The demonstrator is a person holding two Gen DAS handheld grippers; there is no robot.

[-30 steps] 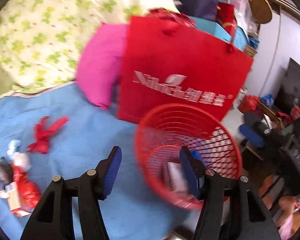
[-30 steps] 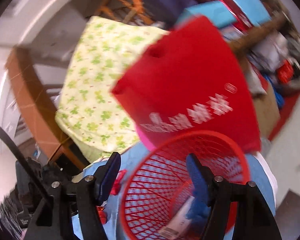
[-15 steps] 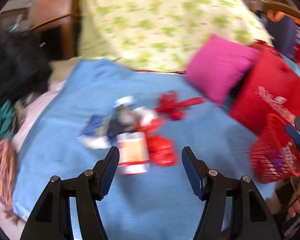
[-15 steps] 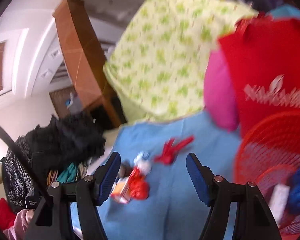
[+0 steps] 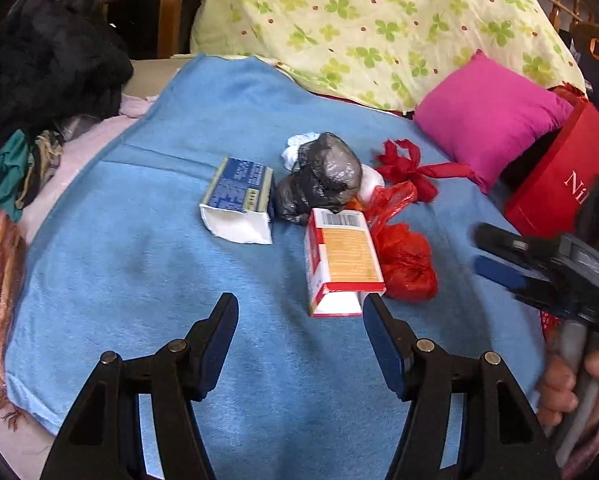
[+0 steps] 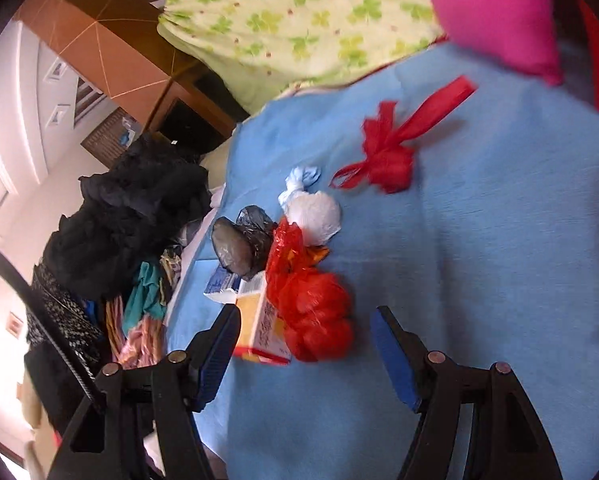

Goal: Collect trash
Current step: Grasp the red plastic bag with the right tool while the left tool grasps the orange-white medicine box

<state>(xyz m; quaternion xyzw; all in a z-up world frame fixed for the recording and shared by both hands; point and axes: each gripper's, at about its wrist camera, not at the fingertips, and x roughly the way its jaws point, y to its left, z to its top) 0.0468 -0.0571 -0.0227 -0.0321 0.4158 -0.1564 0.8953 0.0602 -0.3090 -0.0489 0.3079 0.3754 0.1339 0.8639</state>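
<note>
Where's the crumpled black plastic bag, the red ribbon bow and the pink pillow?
crumpled black plastic bag (image 5: pixel 319 176), left wrist view, its shiny middle
red ribbon bow (image 6: pixel 387 160), right wrist view, its knot
pink pillow (image 5: pixel 487 116), left wrist view, its middle

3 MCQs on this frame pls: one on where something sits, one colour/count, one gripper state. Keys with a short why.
1. Where is the red-and-orange carton relative to the crumpled red plastic bag, in the left wrist view?
A. Directly left of it, touching
B. Far behind it, by the pillow
C. Inside it

2. What colour is the pillow?
A. Green
B. Magenta pink
C. Black

3. What is the left gripper doing?
A. Shut on the carton
B. Shut on the red ribbon bow
C. Open, holding nothing

Key:
1. A: the carton lies on the blue blanket with the bag against its right side.
2. B: the pillow against the clover-print bedding is bright magenta.
3. C: both fingers stand apart above bare blanket, with the carton just ahead of them.
</note>
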